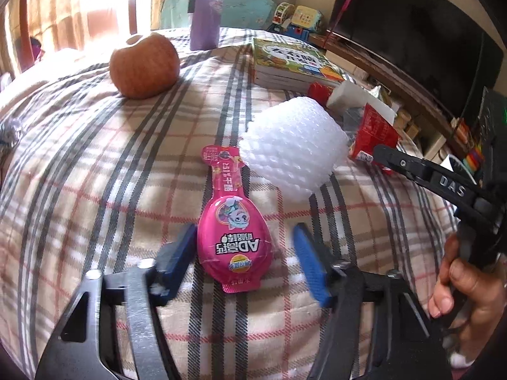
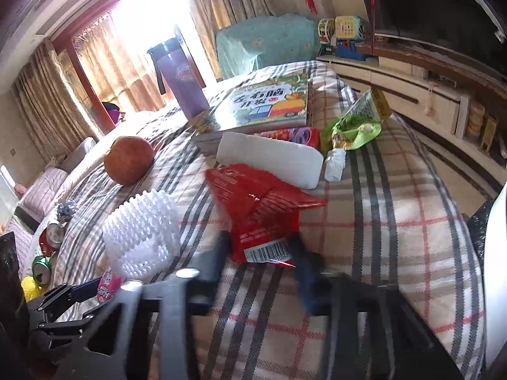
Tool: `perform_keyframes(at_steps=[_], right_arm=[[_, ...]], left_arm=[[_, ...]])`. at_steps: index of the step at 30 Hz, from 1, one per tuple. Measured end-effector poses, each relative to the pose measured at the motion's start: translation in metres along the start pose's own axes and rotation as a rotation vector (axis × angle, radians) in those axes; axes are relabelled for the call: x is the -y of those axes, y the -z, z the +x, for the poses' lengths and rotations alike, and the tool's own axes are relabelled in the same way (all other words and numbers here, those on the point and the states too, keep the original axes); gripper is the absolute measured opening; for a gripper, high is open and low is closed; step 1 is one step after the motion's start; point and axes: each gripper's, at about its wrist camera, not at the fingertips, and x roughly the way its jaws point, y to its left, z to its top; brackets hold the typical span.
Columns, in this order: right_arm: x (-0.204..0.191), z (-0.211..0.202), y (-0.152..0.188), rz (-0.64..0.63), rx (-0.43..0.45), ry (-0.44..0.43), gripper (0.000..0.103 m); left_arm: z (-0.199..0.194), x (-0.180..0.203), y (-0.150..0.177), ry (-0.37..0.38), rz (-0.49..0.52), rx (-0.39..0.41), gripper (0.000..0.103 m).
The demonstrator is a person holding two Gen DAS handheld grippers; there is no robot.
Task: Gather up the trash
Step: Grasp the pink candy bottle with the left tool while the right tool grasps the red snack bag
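Only the right view shows crushed cans [image 2: 47, 243] beside the bed [image 2: 396, 221], left claw [image 1: 245, 253] spread around pink packet [image 1: 233, 237], right claw [image 2: 261, 253] spread around red wrapper [image 2: 256, 209].

An apple [image 1: 144, 66] is sitting on the plaid blanket [image 1: 95, 171], with a purple bottle [image 1: 206, 12] standing beyond it. Picture books [image 2: 269, 101] are lying stacked right of the bottle, and toys [image 2: 342, 31] are resting on the shelf farther behind.
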Motion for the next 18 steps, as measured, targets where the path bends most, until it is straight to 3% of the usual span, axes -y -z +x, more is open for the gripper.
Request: perform_keyframes(at_steps=[1, 5, 18], right_arm=[[0.0, -0.002, 0.001, -0.005, 0.004, -0.004, 0.025], [-0.008, -0.014, 0.011, -0.052, 0.014, 0.006, 0.008], [0.005, -0.067, 0.046, -0.008, 0.022, -0.028, 0.006]], left_arm=[[-0.001, 0.001, 0.001, 0.002, 0.008, 0.002, 0.047], [-0.004, 0.0, 0.005, 0.021, 0.007, 0.007, 0.046], [-0.034, 0.032, 0.032, 0.155, 0.015, -0.011, 0.046]])
